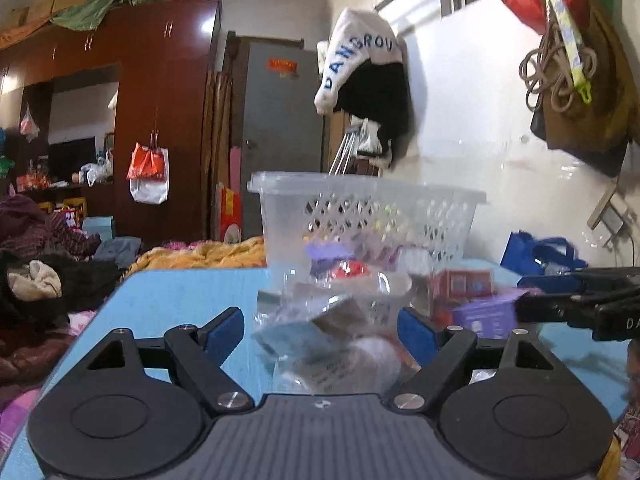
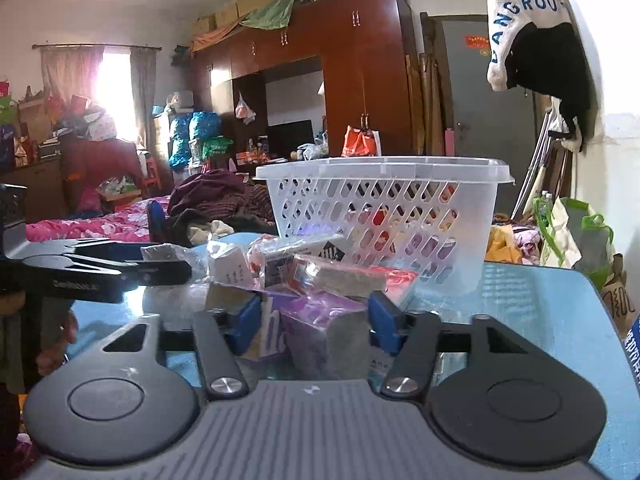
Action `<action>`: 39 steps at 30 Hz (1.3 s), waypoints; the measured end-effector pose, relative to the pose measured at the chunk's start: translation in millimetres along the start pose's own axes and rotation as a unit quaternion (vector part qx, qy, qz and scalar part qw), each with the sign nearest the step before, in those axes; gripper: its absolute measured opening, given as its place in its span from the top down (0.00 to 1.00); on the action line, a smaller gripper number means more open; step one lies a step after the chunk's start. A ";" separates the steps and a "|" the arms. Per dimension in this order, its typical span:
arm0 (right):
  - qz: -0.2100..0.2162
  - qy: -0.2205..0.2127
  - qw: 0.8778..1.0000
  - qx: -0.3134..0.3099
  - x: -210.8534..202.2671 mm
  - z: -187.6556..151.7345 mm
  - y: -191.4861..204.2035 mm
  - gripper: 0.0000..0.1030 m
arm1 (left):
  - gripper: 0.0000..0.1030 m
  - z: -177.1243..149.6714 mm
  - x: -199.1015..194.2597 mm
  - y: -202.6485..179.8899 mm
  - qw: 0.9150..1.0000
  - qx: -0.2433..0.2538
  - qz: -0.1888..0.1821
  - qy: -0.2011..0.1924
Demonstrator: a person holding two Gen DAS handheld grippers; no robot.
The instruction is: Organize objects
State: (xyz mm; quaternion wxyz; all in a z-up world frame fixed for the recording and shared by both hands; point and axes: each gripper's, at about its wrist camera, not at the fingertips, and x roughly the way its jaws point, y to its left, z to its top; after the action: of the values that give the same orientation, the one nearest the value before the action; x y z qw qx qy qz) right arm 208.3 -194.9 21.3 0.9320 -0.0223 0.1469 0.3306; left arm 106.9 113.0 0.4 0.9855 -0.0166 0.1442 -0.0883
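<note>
The white basket is sitting on the blue table, holding colourful packets. Your right gripper is clamping the purple pack; your left gripper is spread loosely around a clear bag.

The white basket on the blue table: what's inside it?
Through the lattice of the white basket, purple, red and yellow packets show low inside. Its walls blur them, so what they are and how many cannot be told.
</note>
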 end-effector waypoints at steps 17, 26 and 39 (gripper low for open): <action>0.007 -0.020 1.000 -0.016 -15.9 -10.5 -9.2 0.42 | 0.17 -3.2 -1.2 -2.6 1.000 -0.002 -0.005 -0.009; 0.008 -0.021 1.000 0.007 -19.0 -3.4 -22.5 0.44 | 0.17 -2.3 0.5 -4.4 1.000 -0.003 -0.009 -0.009; -0.009 0.037 0.998 -0.050 4.3 -1.3 -2.7 0.59 | 0.38 -0.7 5.0 -9.5 1.000 0.009 0.004 0.000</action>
State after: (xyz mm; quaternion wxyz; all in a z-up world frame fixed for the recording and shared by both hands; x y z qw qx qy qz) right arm 212.9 -194.5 18.7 0.9263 -0.0827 0.1648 0.3285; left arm 109.7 102.7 -1.1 0.9859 -0.0073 0.1439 -0.0852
